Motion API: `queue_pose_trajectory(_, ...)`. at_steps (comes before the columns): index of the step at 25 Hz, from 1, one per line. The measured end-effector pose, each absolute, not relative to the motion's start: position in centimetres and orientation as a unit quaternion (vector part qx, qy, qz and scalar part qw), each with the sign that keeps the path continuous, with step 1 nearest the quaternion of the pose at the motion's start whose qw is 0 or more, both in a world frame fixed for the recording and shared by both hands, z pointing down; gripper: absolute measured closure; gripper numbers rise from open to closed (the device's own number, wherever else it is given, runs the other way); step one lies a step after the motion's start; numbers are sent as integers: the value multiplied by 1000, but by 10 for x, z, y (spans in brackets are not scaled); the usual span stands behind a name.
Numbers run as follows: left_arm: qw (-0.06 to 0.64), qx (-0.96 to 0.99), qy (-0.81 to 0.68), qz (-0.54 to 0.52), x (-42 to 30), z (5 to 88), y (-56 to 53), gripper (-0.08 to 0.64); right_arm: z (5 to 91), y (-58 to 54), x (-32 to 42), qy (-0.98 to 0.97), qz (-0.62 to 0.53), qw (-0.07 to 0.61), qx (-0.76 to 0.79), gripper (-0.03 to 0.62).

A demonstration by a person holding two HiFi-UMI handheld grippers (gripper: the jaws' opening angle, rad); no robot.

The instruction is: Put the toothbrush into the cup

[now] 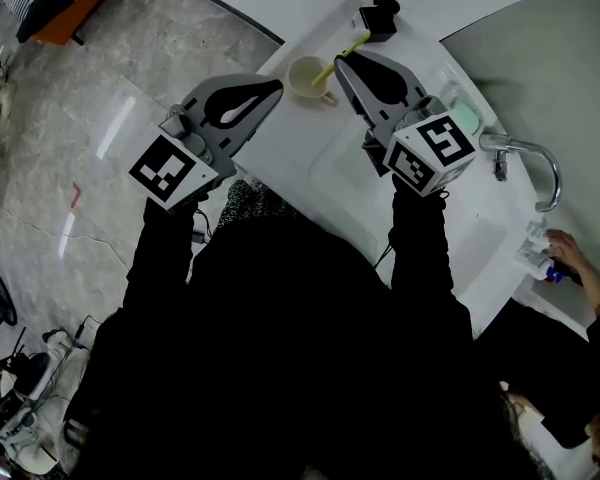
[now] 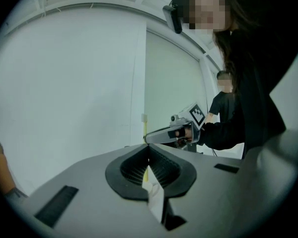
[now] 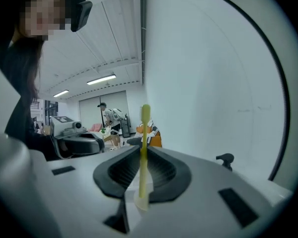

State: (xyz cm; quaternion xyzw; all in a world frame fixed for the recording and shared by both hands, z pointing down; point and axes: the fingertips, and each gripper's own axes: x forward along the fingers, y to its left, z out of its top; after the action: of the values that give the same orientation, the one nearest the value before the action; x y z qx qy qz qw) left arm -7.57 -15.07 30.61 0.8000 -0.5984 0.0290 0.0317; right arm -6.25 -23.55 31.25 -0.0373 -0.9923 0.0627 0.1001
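Observation:
A yellow toothbrush (image 1: 348, 48) is pinched in my right gripper (image 1: 341, 60), which is shut on its handle. In the right gripper view the toothbrush (image 3: 144, 143) stands upright between the closed black pads, brush end up. A cream cup (image 1: 306, 76) stands on the white counter just left of that gripper's tips, and the toothbrush's lower end reaches its rim. My left gripper (image 1: 276, 87) is held level to the left of the cup, shut with nothing in it. From the left gripper (image 2: 149, 152) view, the right gripper (image 2: 178, 131) shows ahead.
A white sink counter (image 1: 330, 168) runs under both grippers. On it are a black pump dispenser (image 1: 378, 16) behind the cup, a green soap dish (image 1: 464, 118) and a chrome tap (image 1: 525, 158). Another person's hand (image 1: 568, 256) works at the right edge.

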Motion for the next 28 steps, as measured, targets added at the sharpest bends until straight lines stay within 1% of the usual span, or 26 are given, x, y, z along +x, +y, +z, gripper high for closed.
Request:
queue_pose_trajectory(17,51,789,-612,19,-100,315,-144,551,412,-235,-88,-972,84,220,-17,543)
queue_pose_trajectory(24,52,787,-615,17,-103,318,-143,551,431,-234,-89,-966,86,243,-17,543)
queue_pose_trajectory(28,55,785,-617,16,-105,319,-144,551,434,-237,-91,-966,84,246,-14,541)
